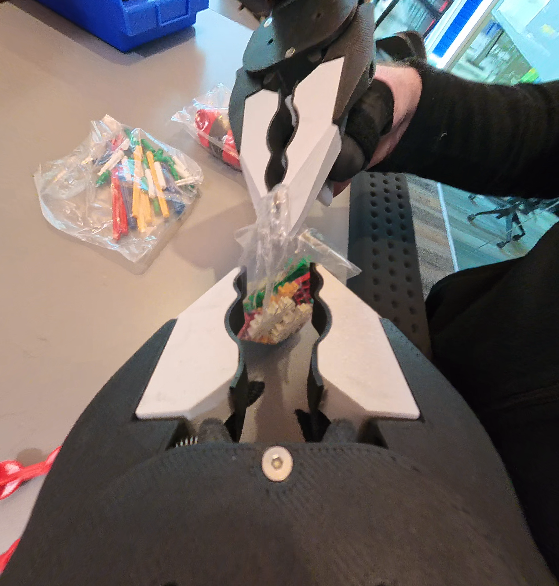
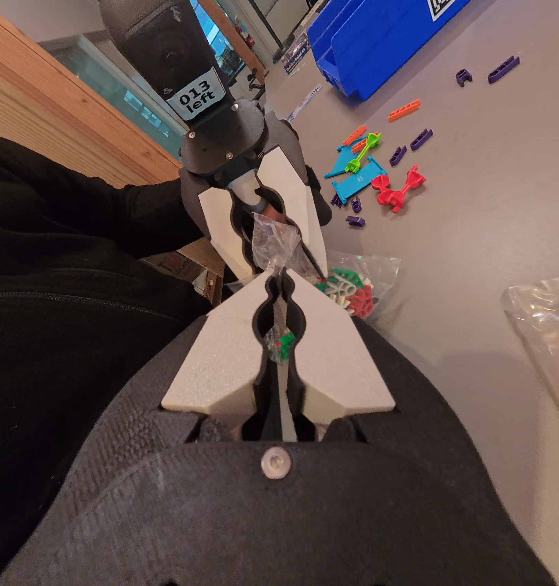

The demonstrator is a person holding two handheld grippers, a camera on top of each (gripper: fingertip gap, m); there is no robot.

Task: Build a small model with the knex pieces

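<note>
Between your two grippers hangs a clear bag of small connectors, above the desk edge. Your right gripper pinches its top from above; your left gripper stands half-open around its body below, seemingly not clamping.
</note>
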